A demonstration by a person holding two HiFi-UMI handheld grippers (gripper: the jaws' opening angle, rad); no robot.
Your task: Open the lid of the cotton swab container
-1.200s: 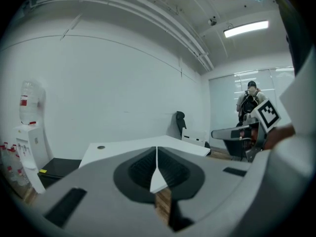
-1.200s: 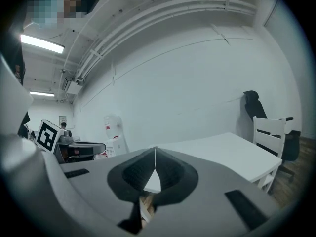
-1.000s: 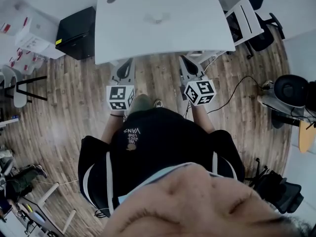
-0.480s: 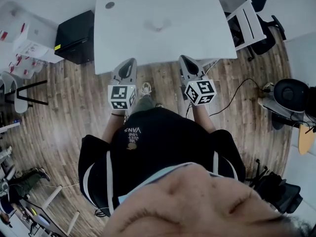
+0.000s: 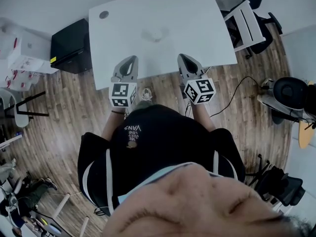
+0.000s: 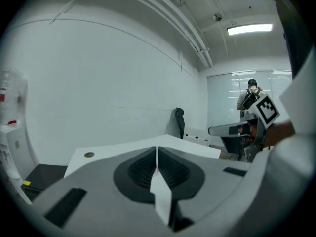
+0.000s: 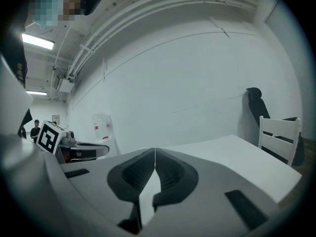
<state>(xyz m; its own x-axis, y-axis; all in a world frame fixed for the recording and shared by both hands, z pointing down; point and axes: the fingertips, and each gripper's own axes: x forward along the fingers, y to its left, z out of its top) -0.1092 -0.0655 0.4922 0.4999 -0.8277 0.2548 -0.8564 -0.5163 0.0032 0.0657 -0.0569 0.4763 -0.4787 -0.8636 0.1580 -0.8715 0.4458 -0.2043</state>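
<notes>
Smooth matt white table (image 5: pixel 163 48) stands on grained wooden floor (image 5: pixel 74 107).

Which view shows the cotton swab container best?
Head view: the cotton swab container shows as a faint pale shape mid-way across the white table. Left and right gripper views show only tabletop; no container can be made out.

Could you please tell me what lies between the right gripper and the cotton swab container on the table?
Only bare white table, seen in the head view, separates the shut right gripper from the cotton swab container.
</notes>
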